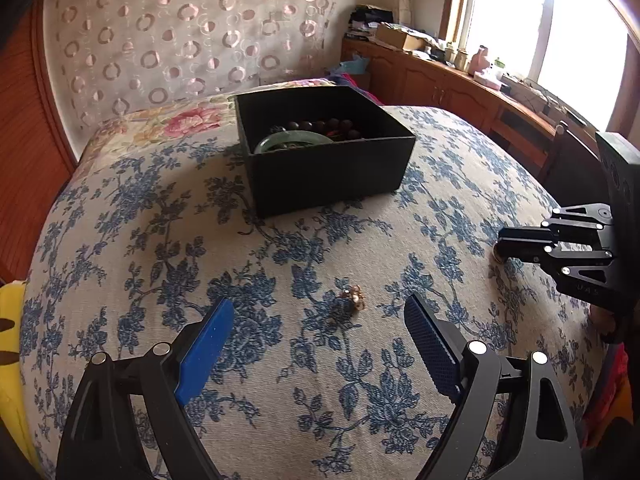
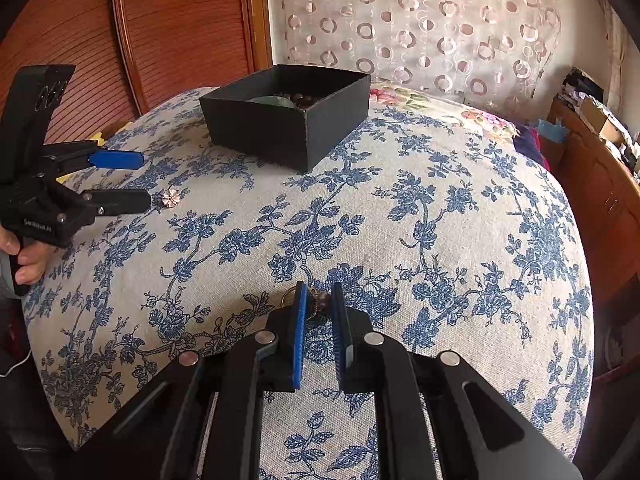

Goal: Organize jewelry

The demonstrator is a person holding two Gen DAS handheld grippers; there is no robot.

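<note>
A small gold flower-shaped trinket (image 1: 354,298) lies on the blue floral cover, just ahead of my left gripper (image 1: 320,308), which is open and empty. The right wrist view shows the same trinket (image 2: 170,198) just past the tips of the left gripper (image 2: 146,180). My right gripper (image 2: 319,294) has its blue pads drawn narrow around a gold ring piece with a dark bead (image 2: 321,302), which fills the gap between them on the cover. Farther back stands a black box (image 1: 332,176), also seen from the right (image 2: 280,128), holding a green bangle (image 1: 292,140) and dark beads (image 1: 320,125).
The bed cover (image 2: 440,220) drops away at its right edge toward a wooden cabinet (image 1: 452,84) cluttered under a window. A wooden wardrobe (image 2: 168,28) and a circle-patterned curtain (image 1: 180,32) stand behind. A hand (image 2: 24,256) grips the left tool.
</note>
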